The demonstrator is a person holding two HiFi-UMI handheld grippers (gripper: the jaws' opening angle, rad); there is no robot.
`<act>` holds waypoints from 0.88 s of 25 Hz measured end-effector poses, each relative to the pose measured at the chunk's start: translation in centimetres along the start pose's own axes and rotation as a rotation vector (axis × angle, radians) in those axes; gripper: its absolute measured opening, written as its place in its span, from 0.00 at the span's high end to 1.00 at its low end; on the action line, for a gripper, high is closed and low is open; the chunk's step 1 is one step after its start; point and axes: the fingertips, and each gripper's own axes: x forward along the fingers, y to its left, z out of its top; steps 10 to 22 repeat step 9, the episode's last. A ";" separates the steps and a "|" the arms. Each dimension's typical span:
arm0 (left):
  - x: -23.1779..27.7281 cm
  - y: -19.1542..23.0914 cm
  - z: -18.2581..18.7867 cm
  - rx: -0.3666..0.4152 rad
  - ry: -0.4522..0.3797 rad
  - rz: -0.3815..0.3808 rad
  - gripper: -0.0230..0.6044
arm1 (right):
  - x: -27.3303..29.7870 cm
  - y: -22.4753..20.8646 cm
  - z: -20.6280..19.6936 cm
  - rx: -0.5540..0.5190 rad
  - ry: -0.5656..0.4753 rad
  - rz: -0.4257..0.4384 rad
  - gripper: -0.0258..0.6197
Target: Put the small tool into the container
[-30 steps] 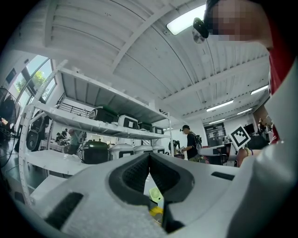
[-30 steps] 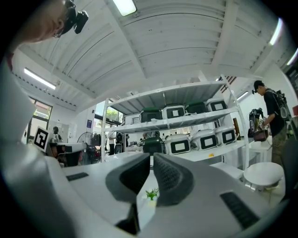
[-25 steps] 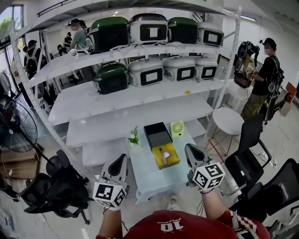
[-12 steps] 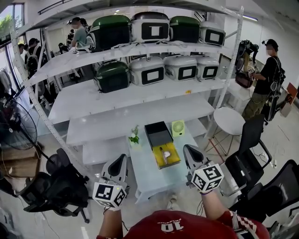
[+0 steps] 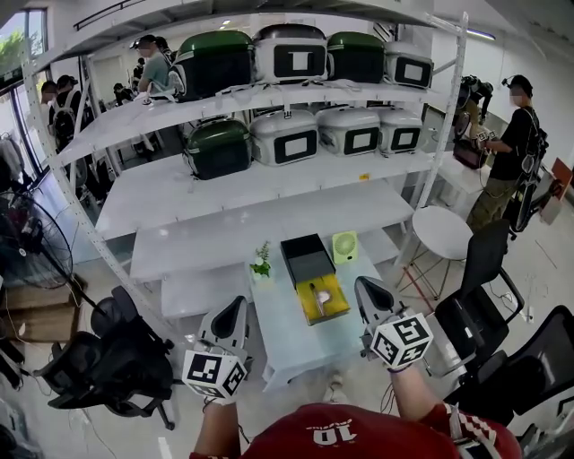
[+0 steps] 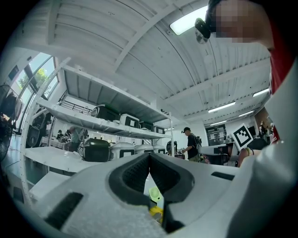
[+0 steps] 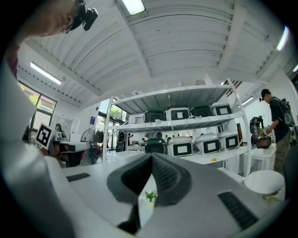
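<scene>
Both clenched, empty: left hand-held gripper [image 5: 235,307], right hand-held gripper [image 5: 365,289]. Unopened jaws may shove the small tool [image 5: 317,296] aside.

Place: a lab or workshop-like test room, indoors.
Shelves: tall white metal racks [image 5: 269,193] carrying rows of green and white cases [image 5: 283,136].
Furniture: a small white table [image 5: 285,336], black office chairs [image 5: 126,363], a round white side table [image 5: 446,231], a floor fan [image 5: 31,246].
People: several stand about with gear, one at the right [image 5: 511,152].
Ceiling: white ribbed panels with strip lights [image 7: 133,5].
</scene>
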 end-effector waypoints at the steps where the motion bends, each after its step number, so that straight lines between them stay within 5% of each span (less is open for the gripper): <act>1: 0.0 0.0 0.0 0.000 -0.001 0.000 0.97 | 0.0 0.0 0.1 0.001 -0.002 0.000 0.96; 22: 0.0 0.0 -0.1 0.003 -0.004 -0.007 0.97 | -0.1 0.3 -0.1 0.008 -0.006 0.002 0.96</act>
